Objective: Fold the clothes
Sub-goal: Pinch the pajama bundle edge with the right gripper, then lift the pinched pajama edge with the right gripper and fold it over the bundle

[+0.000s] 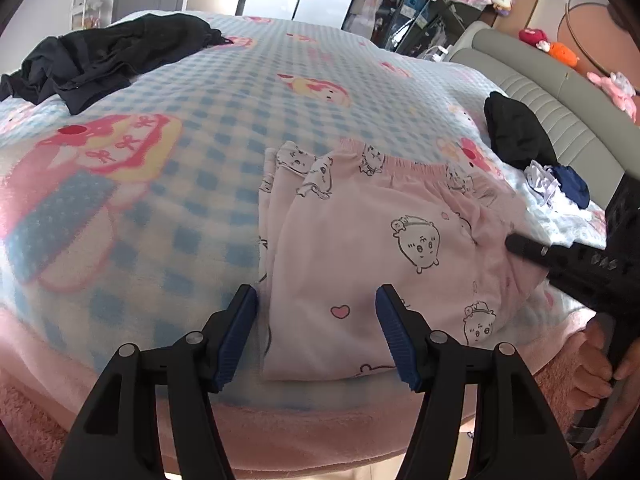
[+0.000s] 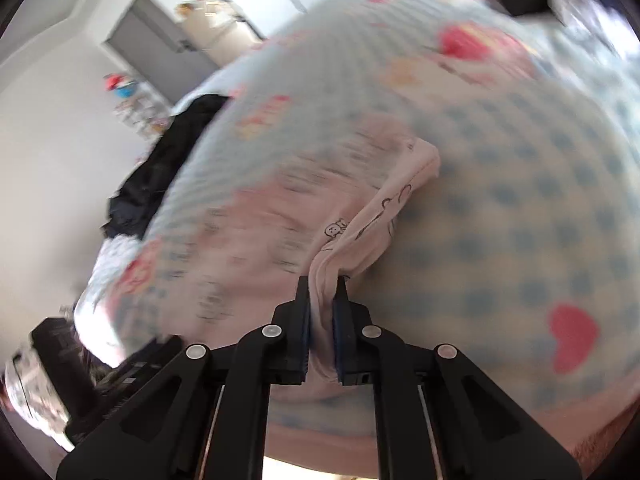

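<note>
Right gripper [image 2: 322,284]: jaws are pinching a bunched edge of the pink garment [image 1: 372,248]; fabric is filling the gap between the blue pads [image 2: 338,320].
Left gripper [image 1: 316,304]: jaws are standing spread, hovering over the near end of the garment; pads are not pressing on it.
Hand [image 1: 600,364]: fingers are wrapping the right gripper's handle at the right edge of the left wrist view.
Garment position: lying folded on the blanket [image 1: 224,120], near the front edge of the bed, between the two grippers.
Garment appearance: pale pink, printed with outlined cartoon animals and small pink hearts; a gathered elastic waistband is running along the far edge; layered edges are showing on the left side.
Writing: none is readable on any item.
Blanket: fleecy, blue-and-white check with large cartoon prints and red hearts; a plush pink border is running along the near edge.
Other clothes: a crumpled black pile [image 1: 104,60] is lying at the far left; a black item [image 1: 516,132] and a white-and-navy bundle [image 1: 560,188] are lying at the right, beside the padded grey headboard [image 1: 532,80].
Image quality: right wrist view is blurring away from the jaws.
</note>
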A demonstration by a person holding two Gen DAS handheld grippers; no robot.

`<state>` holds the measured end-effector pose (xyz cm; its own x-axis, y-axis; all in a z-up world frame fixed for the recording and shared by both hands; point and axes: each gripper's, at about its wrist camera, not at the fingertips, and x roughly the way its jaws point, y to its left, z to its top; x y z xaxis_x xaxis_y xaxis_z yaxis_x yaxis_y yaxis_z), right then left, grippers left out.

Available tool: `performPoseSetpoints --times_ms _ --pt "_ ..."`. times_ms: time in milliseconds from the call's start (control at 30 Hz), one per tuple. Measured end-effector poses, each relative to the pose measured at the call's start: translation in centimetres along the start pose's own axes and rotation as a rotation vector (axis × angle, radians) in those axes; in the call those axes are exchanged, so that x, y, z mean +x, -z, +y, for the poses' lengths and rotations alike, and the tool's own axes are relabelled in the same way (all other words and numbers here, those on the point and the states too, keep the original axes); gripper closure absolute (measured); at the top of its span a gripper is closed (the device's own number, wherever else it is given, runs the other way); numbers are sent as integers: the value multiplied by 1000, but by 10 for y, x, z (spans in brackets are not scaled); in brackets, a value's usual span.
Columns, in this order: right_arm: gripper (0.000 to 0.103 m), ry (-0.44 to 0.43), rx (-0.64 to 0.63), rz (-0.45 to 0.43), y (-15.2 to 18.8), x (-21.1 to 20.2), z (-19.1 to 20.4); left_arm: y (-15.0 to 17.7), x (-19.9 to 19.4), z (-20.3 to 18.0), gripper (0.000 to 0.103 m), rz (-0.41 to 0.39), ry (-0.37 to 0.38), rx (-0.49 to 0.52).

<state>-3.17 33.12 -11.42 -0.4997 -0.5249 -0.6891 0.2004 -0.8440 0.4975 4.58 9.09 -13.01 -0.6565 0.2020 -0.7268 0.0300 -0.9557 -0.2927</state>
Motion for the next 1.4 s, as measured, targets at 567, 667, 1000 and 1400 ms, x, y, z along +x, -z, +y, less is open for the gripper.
performPoseSetpoints --times_ms 567,667,1000,1400 --pt "93 -92 -143 186 51 60 66 -13 -10 25 39 -55 202 -152" --pt "92 -59 -210 183 57 52 74 -19 -1 14 39 -32 275 -133" --pt "82 -63 -207 182 74 29 64 -15 1 -23 44 -90 281 -20" --pt "83 -69 -173 176 77 27 59 -7 29 -14 59 54 211 -35"
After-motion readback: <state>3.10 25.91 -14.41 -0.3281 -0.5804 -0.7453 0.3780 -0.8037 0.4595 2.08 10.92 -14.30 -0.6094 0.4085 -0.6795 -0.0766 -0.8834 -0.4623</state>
